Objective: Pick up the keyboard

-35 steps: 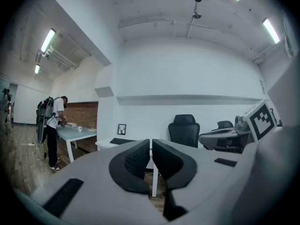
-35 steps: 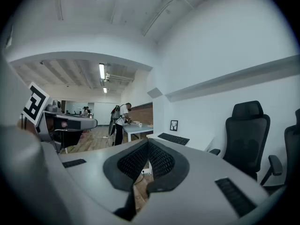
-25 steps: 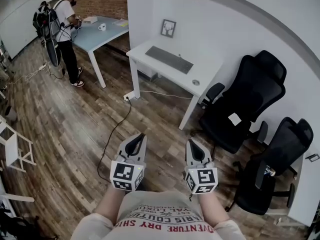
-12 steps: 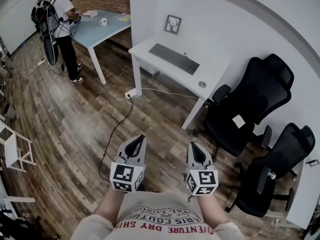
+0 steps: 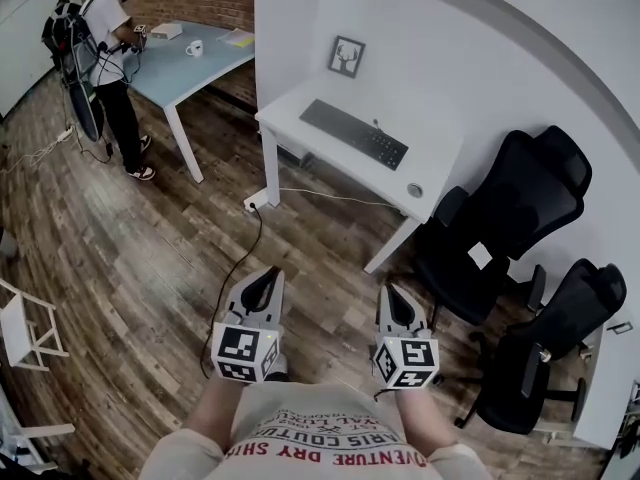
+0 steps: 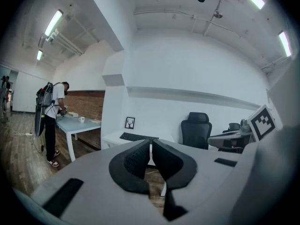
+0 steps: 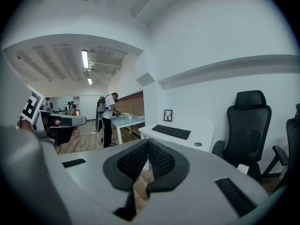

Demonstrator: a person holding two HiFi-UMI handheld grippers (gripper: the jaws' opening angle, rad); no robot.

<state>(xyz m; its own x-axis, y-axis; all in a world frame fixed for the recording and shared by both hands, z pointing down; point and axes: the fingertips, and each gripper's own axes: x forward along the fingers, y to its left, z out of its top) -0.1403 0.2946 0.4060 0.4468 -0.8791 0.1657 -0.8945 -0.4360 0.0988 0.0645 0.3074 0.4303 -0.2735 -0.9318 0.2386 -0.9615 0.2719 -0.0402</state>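
- My left gripper [image 5: 268, 276] is held out in front of me above the wooden floor [image 5: 130, 238], its jaws pressed together with nothing between them
- My right gripper [image 5: 392, 293] is level with it and apart from it, jaws likewise closed tip to tip and empty
- The keyboard [image 5: 354, 133] lies flat on the white desk [image 5: 440, 163] ahead of me, well apart from both grippers, and nothing touches it
- A small framed picture [image 5: 347, 56] stands at the back of the desk by the wall, beyond the keyboard's left end, and a round grommet [image 5: 414, 190] sits in the desktop near its right end
- One black office chair [image 5: 510, 208] stands just beside the desk's right end; a second chair [image 5: 560, 328] is nearer me on the right
- A dark cable [image 5: 232, 263] runs over the floor from a white socket block [image 5: 256, 201] by the desk leg toward my left gripper
- Far left, a person [image 5: 100, 48] wearing a backpack stands at a pale blue table [image 5: 190, 73] that bears a white mug [image 5: 194, 48]
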